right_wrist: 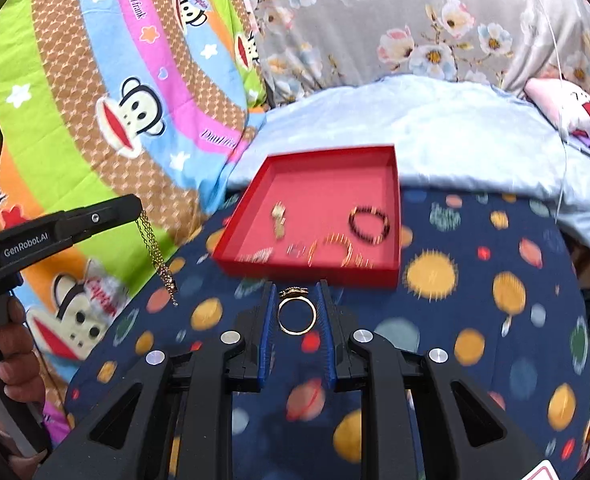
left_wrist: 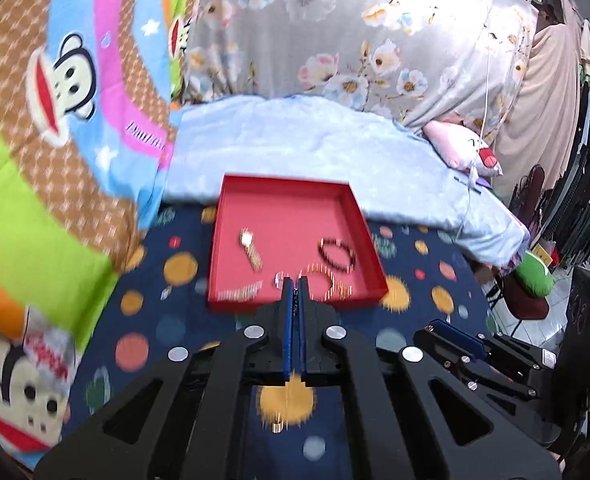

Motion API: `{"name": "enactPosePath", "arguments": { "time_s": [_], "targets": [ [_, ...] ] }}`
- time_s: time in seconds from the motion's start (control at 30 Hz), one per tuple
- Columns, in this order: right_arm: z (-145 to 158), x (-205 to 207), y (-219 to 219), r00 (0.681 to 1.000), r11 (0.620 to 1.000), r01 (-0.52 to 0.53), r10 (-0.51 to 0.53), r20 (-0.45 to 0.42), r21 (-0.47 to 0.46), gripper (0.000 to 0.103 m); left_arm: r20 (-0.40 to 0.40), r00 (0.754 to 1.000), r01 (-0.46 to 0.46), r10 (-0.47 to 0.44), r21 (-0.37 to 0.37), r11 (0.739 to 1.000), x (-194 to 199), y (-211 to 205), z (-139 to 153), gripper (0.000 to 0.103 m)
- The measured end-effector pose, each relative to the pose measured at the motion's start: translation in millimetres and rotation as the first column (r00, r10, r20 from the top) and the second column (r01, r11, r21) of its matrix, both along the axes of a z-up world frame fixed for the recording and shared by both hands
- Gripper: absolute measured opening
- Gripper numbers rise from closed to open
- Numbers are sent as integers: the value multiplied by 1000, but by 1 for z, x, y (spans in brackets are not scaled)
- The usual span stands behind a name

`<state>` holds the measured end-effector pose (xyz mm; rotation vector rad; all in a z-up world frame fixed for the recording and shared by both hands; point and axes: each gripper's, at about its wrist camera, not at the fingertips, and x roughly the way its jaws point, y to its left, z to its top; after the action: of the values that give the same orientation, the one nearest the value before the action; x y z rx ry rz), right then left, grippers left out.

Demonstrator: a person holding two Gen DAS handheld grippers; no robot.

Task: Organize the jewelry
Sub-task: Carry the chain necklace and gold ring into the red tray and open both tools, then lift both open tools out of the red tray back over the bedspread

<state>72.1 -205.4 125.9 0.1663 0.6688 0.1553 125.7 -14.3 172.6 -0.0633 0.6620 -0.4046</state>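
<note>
Fingers [left_wrist: 289,340] of your left gripper [left_wrist: 295,286] are clenched on a thin gold chain necklace [right_wrist: 157,254]; in the right wrist view it dangles from the fingertips at the left, above the bedsheet's edge, with its small pendant at the lower end. In the left wrist view only a sliver of chain shows in the narrow slit between the blue pads.

Your right gripper [right_wrist: 296,290] has its fingers [right_wrist: 265,344] set apart, with a gold ring [right_wrist: 297,314] standing upright between the pads. Whether the pads actually touch the ring cannot be told from this view, so its hold is uncertain. The ring's decorated top points toward the far side.

Just beyond both grippers, the red tray [right_wrist: 311,270] lies on the navy planet-print sheet [right_wrist: 475,320] of the bed. Inside it you have a dark beaded bracelet [right_wrist: 369,225] at the right, a gold bangle [right_wrist: 331,250] near the front wall, and a small gold piece [right_wrist: 278,220] left of centre. More small bits sit along the near wall, too blurred to name.

Behind the tray a pale blue blanket [right_wrist: 435,140] runs across the far side. To the far left lies a bright cartoon monkey quilt [right_wrist: 115,100], and a grey floral cover [right_wrist: 375,20] rises at the back. A pink plush toy [right_wrist: 571,110] rests at the far right.
</note>
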Motion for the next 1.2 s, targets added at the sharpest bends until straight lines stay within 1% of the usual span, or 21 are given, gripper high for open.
{"name": "enactPosePath", "arguments": {
  "time_s": [0.1,0.23,0.37,0.47,0.57,0.63,0.7,0.83,0.9,0.97,1.0,1.03,1.1,1.13,1.2],
  "targets": [
    [5,28,-7,1000,1000,2,-2,11,2,19,3,1000,5,-5,-10,1000,28,-9,5,1],
    [7,65,-14,1000,1000,5,-5,12,5,19,15,1000,0,0,-6,1000,67,-21,9,1],
    [2,109,-19,1000,1000,8,-8,-1,-9,19,7,1000,-5,5,-6,1000,105,-31,7,1],
    [-3,144,-19,1000,1000,-3,3,-18,-28,19,4,1000,-11,11,12,1000,135,-42,3,1],
    [-9,181,-19,999,999,-13,12,-37,-50,19,-16,1000,-7,7,7,1000,166,-51,-2,1],
    [-15,207,-22,998,999,-13,11,-62,-41,19,-31,999,-20,20,11,1000,187,-55,-8,1],
    [-20,223,-27,997,1000,-10,9,-79,-16,19,-50,998,-25,26,16,1000,208,-60,-16,1],
    [-37,257,-36,991,1000,-3,7,-136,29,19,-82,996,-28,30,28,999,234,-66,-36,1],
    [-44,266,-34,986,999,-8,14,-163,34,19,-105,994,-20,24,34,999,244,-70,-47,1],
    [-50,270,-31,985,1000,-14,18,-173,25,19,-106,994,-17,22,42,999,247,-74,-54,1],
    [-51,270,-30,986,1000,-12,16,-169,20,22,-100,995,-20,24,45,999,247,-75,-58,2],
    [-53,270,-30,986,1000,-11,15,-168,20,22,-95,995,-22,26,48,999,246,-76,-60,3],
    [-53,269,-32,986,999,-3,8,-164,33,22,-96,995,-32,38,65,997,247,-77,-64,13],
    [-52,268,-33,987,999,-1,7,-160,41,22,-97,994,-38,44,67,997,247,-77,-65,23],
    [-47,260,-37,990,998,11,-2,-143,62,22,-88,994,-58,63,65,996,241,-73,-64,33]
  ]
}}
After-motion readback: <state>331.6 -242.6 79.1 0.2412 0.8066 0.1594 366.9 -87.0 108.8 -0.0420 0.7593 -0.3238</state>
